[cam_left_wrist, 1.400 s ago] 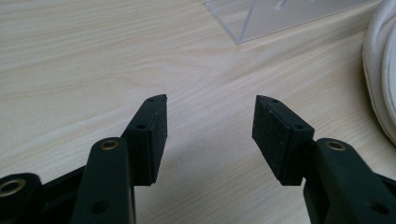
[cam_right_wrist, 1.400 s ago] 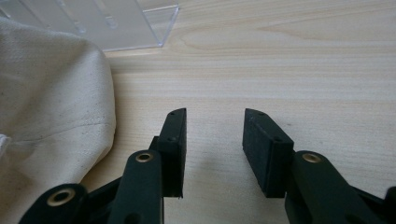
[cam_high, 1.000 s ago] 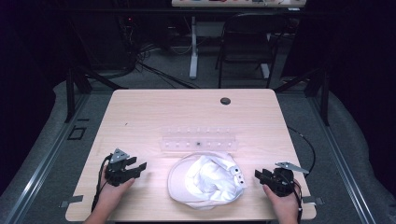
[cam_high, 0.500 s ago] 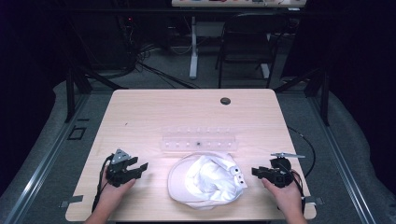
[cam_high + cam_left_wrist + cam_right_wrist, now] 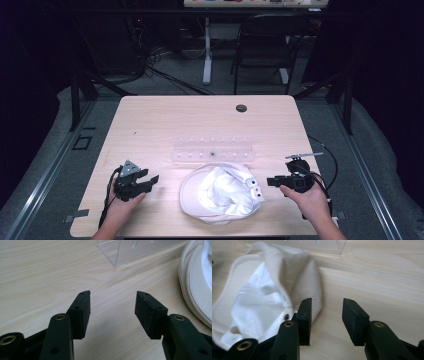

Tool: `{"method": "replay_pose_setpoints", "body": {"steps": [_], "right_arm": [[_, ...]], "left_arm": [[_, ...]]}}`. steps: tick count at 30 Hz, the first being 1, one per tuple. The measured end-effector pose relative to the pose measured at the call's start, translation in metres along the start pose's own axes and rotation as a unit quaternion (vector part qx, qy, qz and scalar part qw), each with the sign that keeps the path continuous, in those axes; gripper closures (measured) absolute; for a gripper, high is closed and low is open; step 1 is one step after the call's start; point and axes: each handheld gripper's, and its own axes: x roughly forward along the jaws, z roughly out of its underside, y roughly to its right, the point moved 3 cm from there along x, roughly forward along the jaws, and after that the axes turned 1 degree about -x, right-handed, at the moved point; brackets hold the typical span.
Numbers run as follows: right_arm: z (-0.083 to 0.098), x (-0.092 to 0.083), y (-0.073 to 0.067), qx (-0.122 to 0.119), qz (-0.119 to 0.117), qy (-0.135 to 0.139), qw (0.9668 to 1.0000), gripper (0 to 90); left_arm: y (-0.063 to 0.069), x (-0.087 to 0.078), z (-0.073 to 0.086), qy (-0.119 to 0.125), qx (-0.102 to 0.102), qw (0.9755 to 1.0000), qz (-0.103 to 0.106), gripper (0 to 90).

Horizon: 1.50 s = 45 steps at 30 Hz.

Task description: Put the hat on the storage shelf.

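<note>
Upside-down, white cap (image 5: 220, 195), brim leftward.

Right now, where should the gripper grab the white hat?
Probably the back strap edge of the white cap, from its right side. The cap lies upside down, and that thin edge sits just ahead of the open right gripper, thin enough for the jaws to close over.

White cap (image 5: 197, 287) cut by right edge (left gripper view); clear rack (image 5: 135, 250) cropped at top.
</note>
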Motion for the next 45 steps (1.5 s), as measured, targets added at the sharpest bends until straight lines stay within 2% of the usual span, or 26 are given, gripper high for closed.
{"method": "replay_pose_setpoints", "body": {"steps": [3,7,11,12,18,20,25,26,31,33,34,35,36,37,39,40,42,45], "right_arm": [[-0.003,-0.002,-0.006,-0.003,-0.012,-0.006,0.9999,59.4],[-0.010,-0.006,-0.024,-0.024,-0.025,-0.015,0.9993,57.5],[-0.012,-0.003,-0.032,-0.026,-0.038,-0.027,0.9986,57.2],[-0.012,0.000,-0.034,-0.022,-0.048,-0.038,0.9979,56.8],[-0.012,0.011,-0.034,-0.027,-0.045,-0.060,0.9969,54.5],[-0.011,0.019,-0.030,-0.016,-0.051,-0.069,0.9962,53.3],[-0.007,0.032,-0.026,-0.008,-0.054,-0.083,0.9950,53.3],[-0.007,0.033,-0.025,-0.010,-0.057,-0.093,0.9939,53.3],[-0.004,0.042,-0.027,0.009,-0.069,-0.105,0.9920,54.9],[-0.004,0.043,-0.027,0.010,-0.070,-0.109,0.9915,55.5],[-0.003,0.043,-0.027,0.008,-0.069,-0.120,0.9903,56.8],[-0.003,0.046,-0.029,0.017,-0.071,-0.104,0.9919,58.0],[-0.002,0.046,-0.030,0.020,-0.072,-0.112,0.9909,59.2],[-0.003,0.045,-0.030,0.012,-0.072,-0.124,0.9896,59.8],[-0.003,0.046,-0.030,0.009,-0.070,-0.120,0.9902,60.6],[-0.003,0.045,-0.031,0.011,-0.069,-0.126,0.9896,61.2],[-0.004,0.046,-0.033,0.028,-0.062,-0.116,0.9909,63.6],[-0.004,0.045,-0.033,0.028,-0.061,-0.120,0.9905,64.7]], "left_arm": [[0.000,0.000,0.000,-0.001,-0.001,1.0000,0.001,47.0],[0.002,0.001,0.000,0.000,0.000,1.0000,0.001,47.0],[0.002,0.001,0.000,-0.002,0.001,1.0000,0.002,47.0],[0.003,0.001,0.000,-0.001,0.002,1.0000,0.003,47.0],[0.002,0.001,0.000,-0.002,0.002,1.0000,0.004,47.0],[0.002,0.002,0.000,-0.001,0.004,1.0000,0.003,47.0],[0.003,0.002,0.000,-0.002,0.003,1.0000,0.004,47.0],[0.003,0.002,0.000,-0.002,0.004,1.0000,0.005,47.0],[0.003,0.002,0.000,-0.002,0.003,1.0000,0.004,47.0],[0.003,0.002,0.000,-0.003,0.003,1.0000,0.004,47.0],[0.003,0.003,0.000,-0.003,0.003,1.0000,0.005,47.0],[0.003,0.003,0.000,-0.003,0.003,1.0000,0.005,47.0],[0.003,0.003,0.000,-0.002,0.002,1.0000,0.004,47.0],[0.003,0.003,0.000,-0.002,0.002,1.0000,0.005,47.0],[0.003,0.003,0.001,-0.002,0.002,1.0000,0.005,47.0],[0.003,0.003,0.001,-0.002,0.002,1.0000,0.005,47.0],[0.003,0.003,0.001,-0.003,0.002,1.0000,0.005,47.0],[0.003,0.003,0.001,-0.003,0.002,1.0000,0.004,47.0]]}}
